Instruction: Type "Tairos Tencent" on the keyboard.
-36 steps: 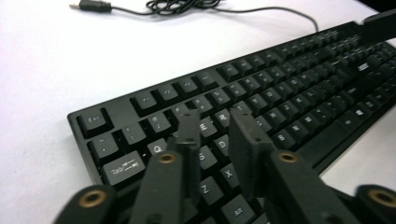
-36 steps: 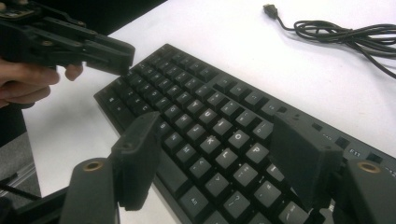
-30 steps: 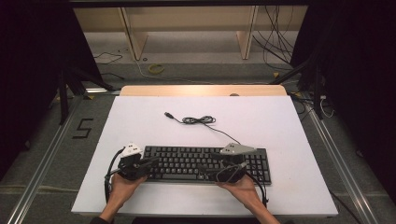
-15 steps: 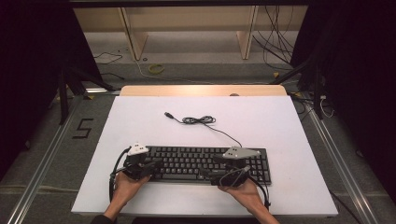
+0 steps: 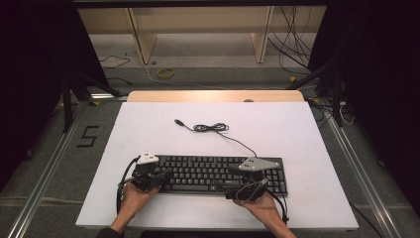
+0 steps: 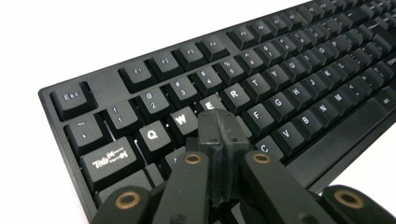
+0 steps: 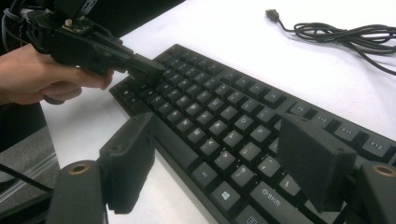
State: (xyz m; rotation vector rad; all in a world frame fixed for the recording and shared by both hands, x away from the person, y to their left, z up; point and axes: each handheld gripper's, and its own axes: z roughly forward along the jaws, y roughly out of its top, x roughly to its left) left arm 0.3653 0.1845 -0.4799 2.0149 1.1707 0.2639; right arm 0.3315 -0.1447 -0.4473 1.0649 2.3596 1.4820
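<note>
One keyboard (image 5: 218, 173), two tongs (image 5: 166, 174) (image 5: 233, 191).

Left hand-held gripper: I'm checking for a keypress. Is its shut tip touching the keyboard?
Cannot tell. In the left gripper view the left hand-held gripper covers keys below E on the keyboard, hiding any contact or gap.

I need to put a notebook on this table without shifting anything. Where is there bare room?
The far left of the white table, beyond the keyboard and left of the cable, is bare. So is the far right, beyond the keyboard's right end. The near edge is crowded: both tongs, left and right, sit over the keyboard.
</note>
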